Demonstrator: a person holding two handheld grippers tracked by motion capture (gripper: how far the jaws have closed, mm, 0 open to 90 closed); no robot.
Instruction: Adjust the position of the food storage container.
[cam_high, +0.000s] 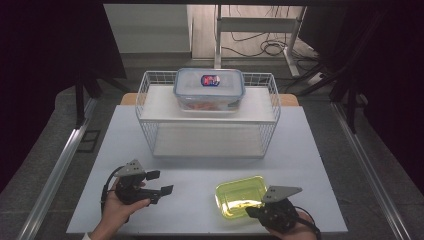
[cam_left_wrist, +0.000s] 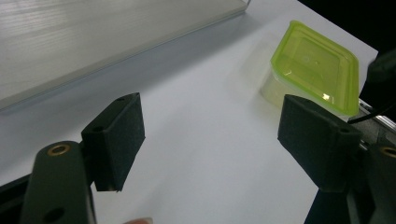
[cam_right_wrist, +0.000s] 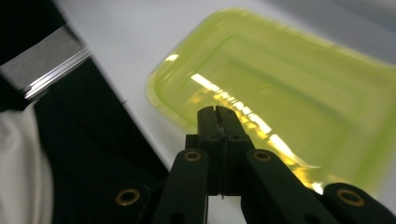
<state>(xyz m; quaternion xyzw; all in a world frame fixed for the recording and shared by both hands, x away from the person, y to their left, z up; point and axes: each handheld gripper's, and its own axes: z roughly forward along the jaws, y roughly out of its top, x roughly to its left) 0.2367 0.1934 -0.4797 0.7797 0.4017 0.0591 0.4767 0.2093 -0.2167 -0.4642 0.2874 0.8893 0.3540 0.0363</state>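
Just in front of the right gripper sits the green container, on the white table near its front edge. The jaws of this gripper are pressed fully together with nothing between them, and in the right gripper view their tips stand over the near rim of the green container; I cannot tell whether they touch it. Tips held together like this probably serve to push or steady the box rather than to grasp it.

The left gripper rests low over the table, well apart from the box, with its jaws wide and empty. In its own view the green container lies beyond its right pad, so it seems to wait for its turn.

Farther ahead of both grippers stands a white wire rack, and on its upper shelf a clear lidded box.
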